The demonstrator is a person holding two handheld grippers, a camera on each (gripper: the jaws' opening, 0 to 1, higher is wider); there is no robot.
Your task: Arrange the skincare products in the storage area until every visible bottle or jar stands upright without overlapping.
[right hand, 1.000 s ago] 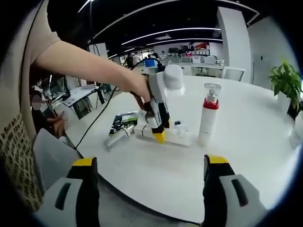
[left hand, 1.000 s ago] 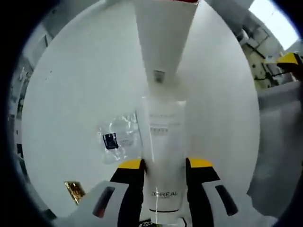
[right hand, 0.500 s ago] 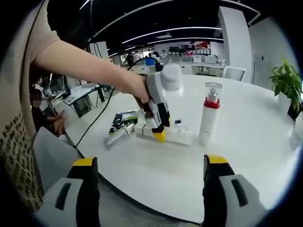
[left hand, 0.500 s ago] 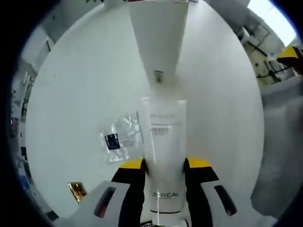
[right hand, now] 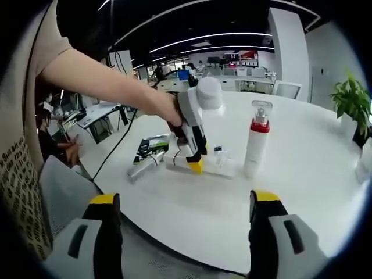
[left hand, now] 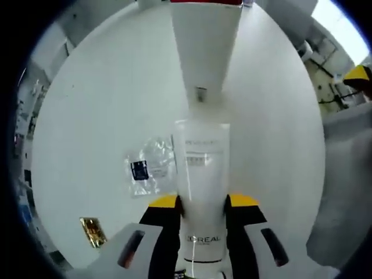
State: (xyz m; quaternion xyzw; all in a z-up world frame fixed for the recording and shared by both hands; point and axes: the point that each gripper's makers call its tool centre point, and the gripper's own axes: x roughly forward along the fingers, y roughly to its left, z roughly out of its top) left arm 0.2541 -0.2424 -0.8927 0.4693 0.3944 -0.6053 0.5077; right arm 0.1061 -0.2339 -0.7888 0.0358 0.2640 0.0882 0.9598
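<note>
Left gripper (left hand: 200, 200) is clamping the white L'Oreal tube (left hand: 202, 192) lying on the white table (left hand: 87, 116) beside the upright spray bottle (right hand: 256, 148), right gripper (right hand: 183, 203) hanging open; tube probably soft and slippery, so grip mid-body.

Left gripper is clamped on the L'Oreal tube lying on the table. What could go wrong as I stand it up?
1. The white tube lies with its far end close to the upright spray bottle; swinging it up could knock the bottle over.
2. The left gripper grips a smooth tube, which might slip or bulge.
3. The clear sachet lies beside the tube and could get dragged along.
</note>
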